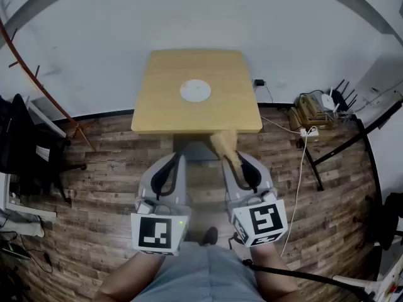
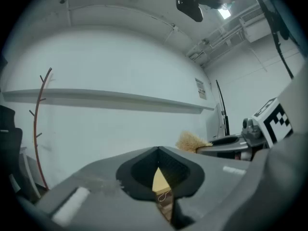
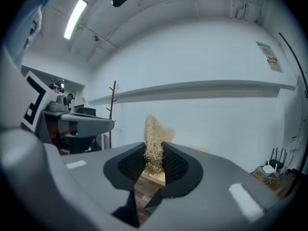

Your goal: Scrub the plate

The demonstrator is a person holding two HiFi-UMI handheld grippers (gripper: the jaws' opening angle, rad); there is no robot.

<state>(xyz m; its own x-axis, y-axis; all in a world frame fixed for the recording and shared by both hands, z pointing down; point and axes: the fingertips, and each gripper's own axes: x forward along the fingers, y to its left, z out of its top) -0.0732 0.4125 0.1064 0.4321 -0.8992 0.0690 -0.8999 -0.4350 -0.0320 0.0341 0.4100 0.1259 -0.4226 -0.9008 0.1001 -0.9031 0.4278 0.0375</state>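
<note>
**A:** How far along is the scrubbing being judged to be?

**B:** It is being judged as not yet begun. The round white plate (image 1: 195, 90) is lying at the middle of the square pale wooden table (image 1: 157, 109), well ahead of both pairs of jaws. Nothing is being pressed against it.

**A:** What is being carried?

**B:** A straw-coloured fibrous scrubber (image 3: 155, 141) is being grasped by the right gripper (image 3: 154, 161). The jaws are being clamped on its lower part, and the frayed top is sticking out above and ahead of the tips.

**A:** And the left gripper (image 2: 159, 165)?

**B:** Its jaws are being held together on nothing. Only a sliver of the table is being seen through the small gap beyond them.

**A:** So what is being left to do?

**B:** Practically everything, by this reading. Both grippers are being held low and apart from the table, so the scrubber is yet to be brought forward onto the plate and rubbed across it. The plate may also need steadying by the empty jaws.

**A:** What is being counted?

**B:** One plate, one table, one scrubber and two grippers are being counted.
</note>
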